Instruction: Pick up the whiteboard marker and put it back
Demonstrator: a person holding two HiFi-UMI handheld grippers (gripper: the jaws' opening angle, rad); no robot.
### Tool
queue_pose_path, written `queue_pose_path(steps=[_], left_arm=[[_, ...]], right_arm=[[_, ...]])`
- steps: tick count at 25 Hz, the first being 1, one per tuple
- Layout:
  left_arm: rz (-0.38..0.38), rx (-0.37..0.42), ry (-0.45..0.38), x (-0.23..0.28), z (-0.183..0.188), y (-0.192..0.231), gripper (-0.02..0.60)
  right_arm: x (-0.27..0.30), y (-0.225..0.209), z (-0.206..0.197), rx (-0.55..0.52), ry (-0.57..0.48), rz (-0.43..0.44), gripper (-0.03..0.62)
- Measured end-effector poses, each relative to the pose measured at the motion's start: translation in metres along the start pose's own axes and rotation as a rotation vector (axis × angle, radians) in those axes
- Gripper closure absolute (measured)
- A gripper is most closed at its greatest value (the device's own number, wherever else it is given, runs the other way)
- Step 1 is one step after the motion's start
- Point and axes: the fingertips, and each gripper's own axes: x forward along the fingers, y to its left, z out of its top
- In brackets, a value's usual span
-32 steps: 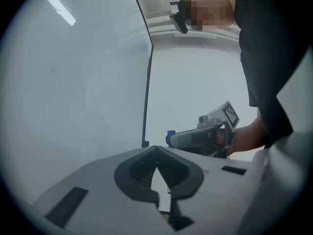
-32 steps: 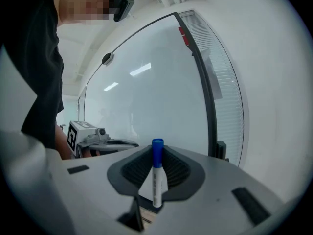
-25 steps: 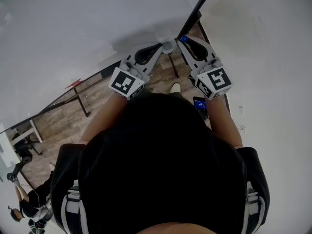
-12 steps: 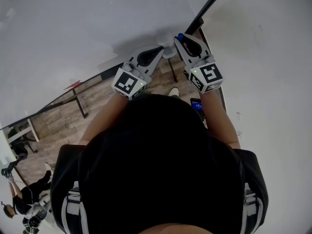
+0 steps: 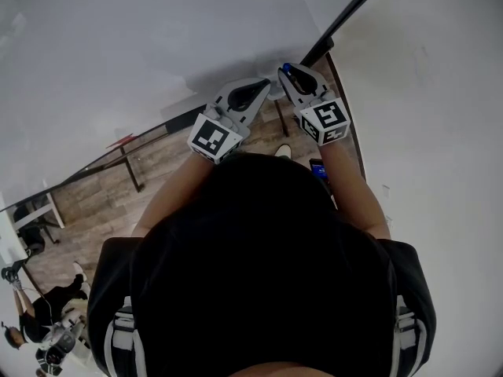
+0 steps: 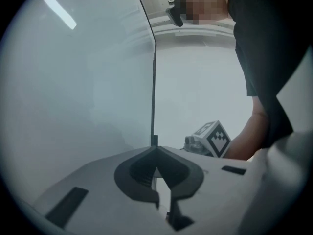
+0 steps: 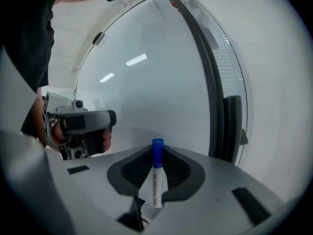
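Both grippers are up in front of the whiteboard (image 5: 118, 45), side by side, their tips close together near its dark frame (image 7: 211, 82). The right gripper (image 7: 156, 156) has its jaws pinching the whiteboard marker (image 7: 156, 175). The marker stands nearly upright between the pads, white barrel gripped, blue cap poking out above the jaws towards the board. From overhead that blue cap just shows at the tip of the right gripper. The left gripper (image 6: 155, 153) has its jaws pressed together at the tips with nothing between them, and it points level at the board. A hand (image 7: 58, 131) is wrapped round its handle. Far below, wooden floor (image 5: 102, 187) shows past the person's dark shirt.
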Motion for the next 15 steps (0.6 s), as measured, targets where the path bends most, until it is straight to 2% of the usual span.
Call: queue_pose_path(steps=[15], left_arm=[[0.020, -0.010, 0.011, 0.001, -0.010, 0.006, 0.578]], right_arm=[[0.019, -0.011, -0.056, 0.037, 0.114, -0.015, 0.534]])
